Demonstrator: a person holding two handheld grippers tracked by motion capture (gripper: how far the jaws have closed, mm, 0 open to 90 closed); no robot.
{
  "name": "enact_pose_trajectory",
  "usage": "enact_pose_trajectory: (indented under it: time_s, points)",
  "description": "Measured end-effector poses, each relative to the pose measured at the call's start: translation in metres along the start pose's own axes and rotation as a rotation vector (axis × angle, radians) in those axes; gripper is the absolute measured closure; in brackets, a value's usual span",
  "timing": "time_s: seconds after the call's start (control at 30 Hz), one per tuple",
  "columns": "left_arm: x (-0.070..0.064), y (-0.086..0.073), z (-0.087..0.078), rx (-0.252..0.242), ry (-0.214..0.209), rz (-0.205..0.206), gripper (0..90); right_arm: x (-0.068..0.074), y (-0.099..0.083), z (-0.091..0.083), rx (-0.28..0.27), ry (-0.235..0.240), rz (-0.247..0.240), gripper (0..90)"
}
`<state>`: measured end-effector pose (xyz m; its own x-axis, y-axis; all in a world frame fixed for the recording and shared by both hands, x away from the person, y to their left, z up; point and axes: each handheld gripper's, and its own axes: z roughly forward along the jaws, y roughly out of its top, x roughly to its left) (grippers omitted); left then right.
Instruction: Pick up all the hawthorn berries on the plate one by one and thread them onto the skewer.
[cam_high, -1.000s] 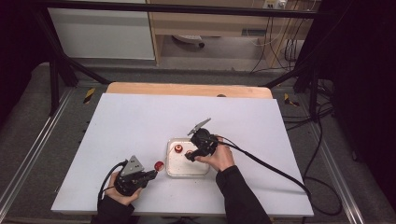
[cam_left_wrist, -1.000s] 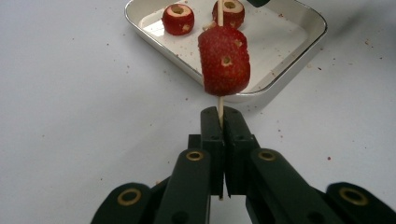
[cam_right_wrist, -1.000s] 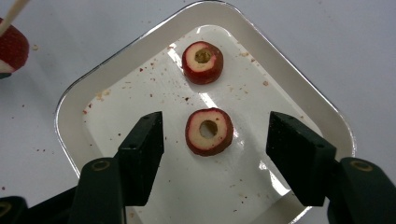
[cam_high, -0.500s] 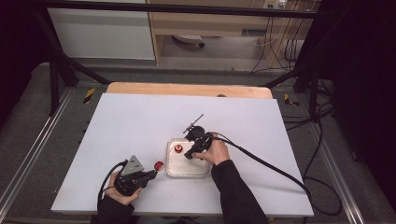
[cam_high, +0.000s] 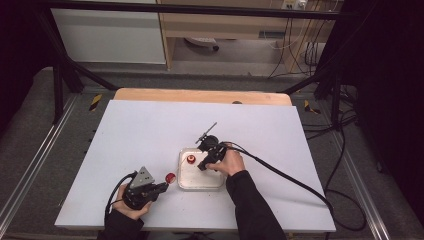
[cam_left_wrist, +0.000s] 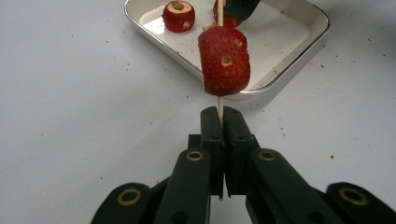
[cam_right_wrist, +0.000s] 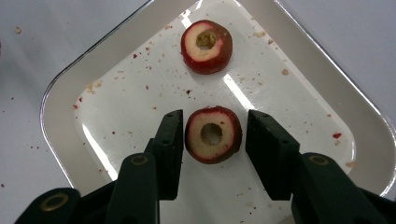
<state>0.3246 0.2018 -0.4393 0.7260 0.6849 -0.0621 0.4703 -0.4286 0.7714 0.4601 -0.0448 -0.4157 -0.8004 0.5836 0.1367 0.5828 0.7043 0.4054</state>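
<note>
While skewered fruit beside tray

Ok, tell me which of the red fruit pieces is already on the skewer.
The piece outside the tray, speared on the skewer clamped in the left gripper. The other two pieces lie loose in the tray, one between the right gripper's open jaws.

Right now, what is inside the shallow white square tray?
The shallow white square tray holds two red cored fruit pieces: one lying free, one between the right gripper fingers, not yet touched. Red crumbs lie scattered. The tray bottom under the pieces is covered.
</note>
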Motion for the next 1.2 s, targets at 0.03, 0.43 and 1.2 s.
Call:
enact_pose_trajectory:
  time_s: [0.03,0.43,1.2]
  points:
    - [0.000,0.000,0.000,0.000,0.000,0.000,88.0,0.000,0.000,0.000,-0.001,-0.001,-0.003,57.8]
    - [0.000,0.000,0.000,0.002,0.002,0.001,87.9,0.000,0.000,0.002,0.001,0.002,0.009,61.4]
    - [-0.004,0.001,-0.001,-0.022,0.008,0.004,87.9,0.005,-0.024,-0.053,-0.288,0.105,0.230,61.9]
